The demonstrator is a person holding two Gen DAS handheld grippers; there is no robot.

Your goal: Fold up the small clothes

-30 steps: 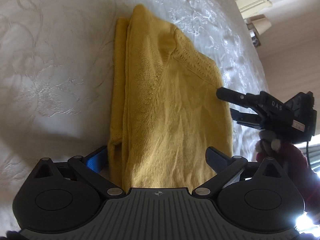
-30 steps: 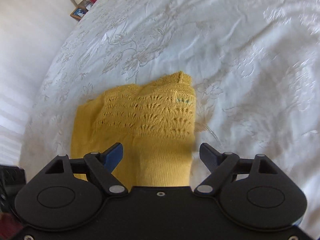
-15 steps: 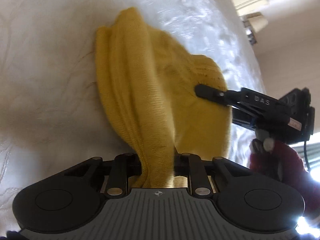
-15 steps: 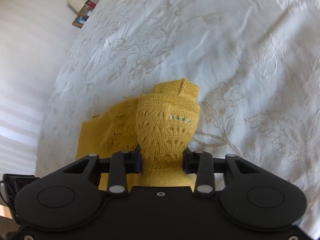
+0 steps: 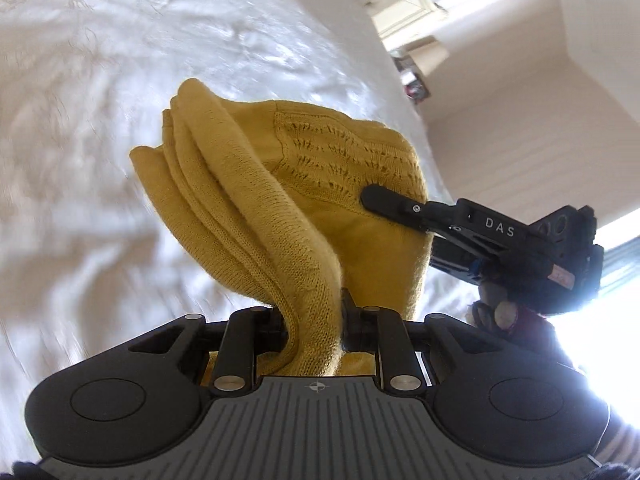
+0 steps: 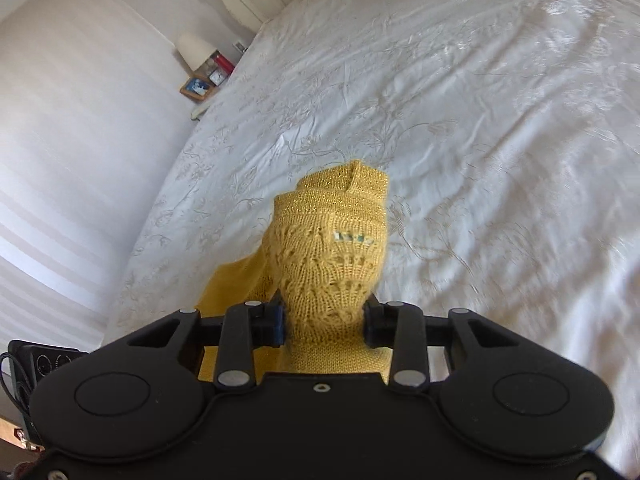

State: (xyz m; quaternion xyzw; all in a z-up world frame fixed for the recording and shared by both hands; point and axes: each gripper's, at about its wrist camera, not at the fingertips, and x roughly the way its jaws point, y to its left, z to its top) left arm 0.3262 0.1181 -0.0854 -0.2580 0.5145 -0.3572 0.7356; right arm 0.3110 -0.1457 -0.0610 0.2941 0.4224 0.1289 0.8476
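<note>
Both grippers are now clamped on the yellow knit [image 5: 304,216], where a second ago their jaws stood wide over it as it lay flat on the bed [image 5: 100,100]. The left gripper [image 5: 314,322] pinches a thick bunch of folded layers between nearly closed fingers; the right gripper [image 6: 324,322] grips the lacy collar end at a moderate width. The knit has come up off the bed and hangs ahead of each pair of fingers, its far end drooping. This looks like the lift that starts the next fold: the held edge must be carried over the rest.
</note>
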